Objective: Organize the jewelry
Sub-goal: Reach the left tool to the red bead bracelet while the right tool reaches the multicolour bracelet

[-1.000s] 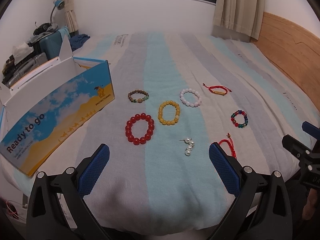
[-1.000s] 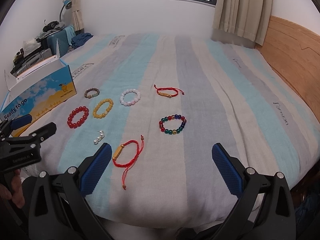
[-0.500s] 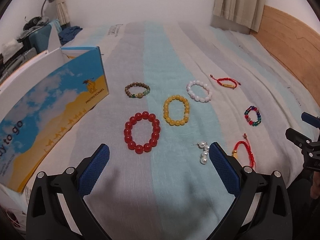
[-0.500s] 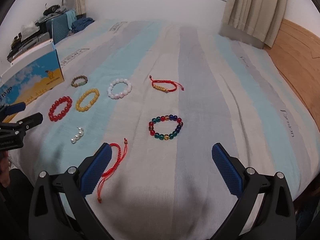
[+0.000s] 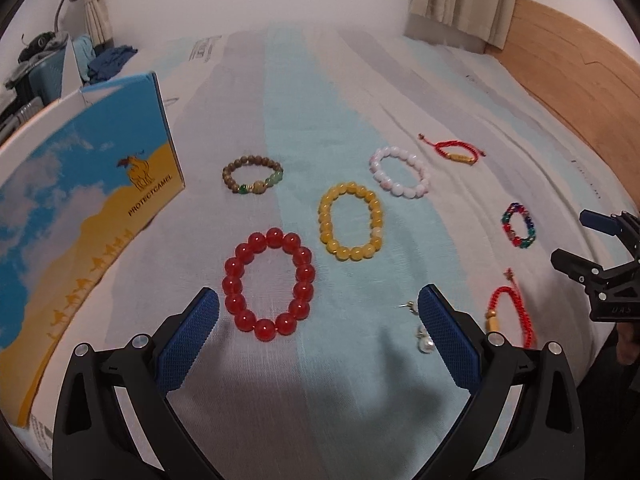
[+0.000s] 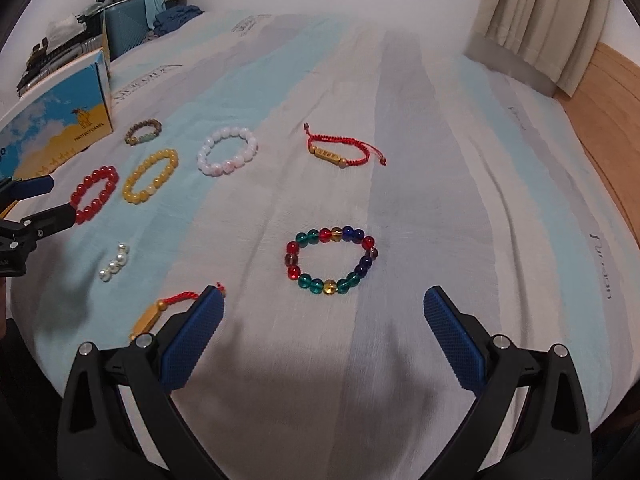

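Several bracelets lie on the striped bedspread. My left gripper [image 5: 318,334] is open and empty, just short of the red bead bracelet [image 5: 269,284]. Beyond lie a yellow bracelet [image 5: 350,227], a brown bracelet [image 5: 253,174] and a white bracelet [image 5: 400,172]. Pearl earrings [image 5: 424,340] sit partly behind its right finger. My right gripper [image 6: 324,332] is open and empty, just short of the multicolour bead bracelet [image 6: 331,260]. A red cord bracelet [image 6: 160,312] lies partly under its left finger. Another red cord bracelet [image 6: 340,154] lies farther off.
An open blue-and-yellow cardboard box [image 5: 80,216] stands at the left of the bed. A wooden headboard [image 5: 580,68] runs along the right. Luggage and clutter [image 6: 80,28] sit beyond the bed's far left corner.
Both grippers have moved forward and lower toward the bed; the bracelets now appear larger and closer. Both stay open. No jewelry has moved.
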`<state>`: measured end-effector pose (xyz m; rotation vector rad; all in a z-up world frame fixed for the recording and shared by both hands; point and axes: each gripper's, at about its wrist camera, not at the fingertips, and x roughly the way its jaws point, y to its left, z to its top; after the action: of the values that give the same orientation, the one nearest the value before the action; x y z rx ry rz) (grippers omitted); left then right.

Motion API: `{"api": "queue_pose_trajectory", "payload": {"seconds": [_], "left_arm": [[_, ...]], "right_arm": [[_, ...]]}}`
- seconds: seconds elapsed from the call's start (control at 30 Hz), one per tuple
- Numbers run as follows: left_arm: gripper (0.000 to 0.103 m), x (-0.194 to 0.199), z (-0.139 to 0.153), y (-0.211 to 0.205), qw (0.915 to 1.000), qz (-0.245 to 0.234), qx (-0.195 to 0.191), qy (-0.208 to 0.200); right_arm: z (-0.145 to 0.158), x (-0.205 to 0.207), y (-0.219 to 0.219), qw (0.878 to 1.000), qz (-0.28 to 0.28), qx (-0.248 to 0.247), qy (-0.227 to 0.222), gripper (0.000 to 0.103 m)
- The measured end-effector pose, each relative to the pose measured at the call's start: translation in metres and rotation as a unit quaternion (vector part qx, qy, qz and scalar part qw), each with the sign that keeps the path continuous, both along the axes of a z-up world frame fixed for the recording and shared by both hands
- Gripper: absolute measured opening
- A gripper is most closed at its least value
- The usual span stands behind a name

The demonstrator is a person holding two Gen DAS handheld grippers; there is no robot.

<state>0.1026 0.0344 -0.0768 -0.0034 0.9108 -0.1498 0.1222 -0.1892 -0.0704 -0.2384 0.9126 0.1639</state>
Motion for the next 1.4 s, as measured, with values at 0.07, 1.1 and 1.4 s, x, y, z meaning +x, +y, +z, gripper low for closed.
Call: {"api": "queue_pose_trajectory", "payload": {"seconds": [0.07,1.1,1.4], "left_arm": [[0.097,0.005,-0.004,0.001,1.0000,0.001,0.002,0.004],[0.097,0.050,-0.039,0.008,0.9981,0.025,0.028,0.048],[0.093,0.054,-0.040,0.008,0.9977,0.035,0.029,0.049]], "right_arm": [[-0.006,0.006,0.000,1.000,0.001,0.001,0.006,0.092],[-0.045,0.060,-0.017,0.998,-0.035,0.021,0.050,0.089],[-0.049,0.060,-0.023,0.997,-0.037,0.049,0.057,0.076]]}}
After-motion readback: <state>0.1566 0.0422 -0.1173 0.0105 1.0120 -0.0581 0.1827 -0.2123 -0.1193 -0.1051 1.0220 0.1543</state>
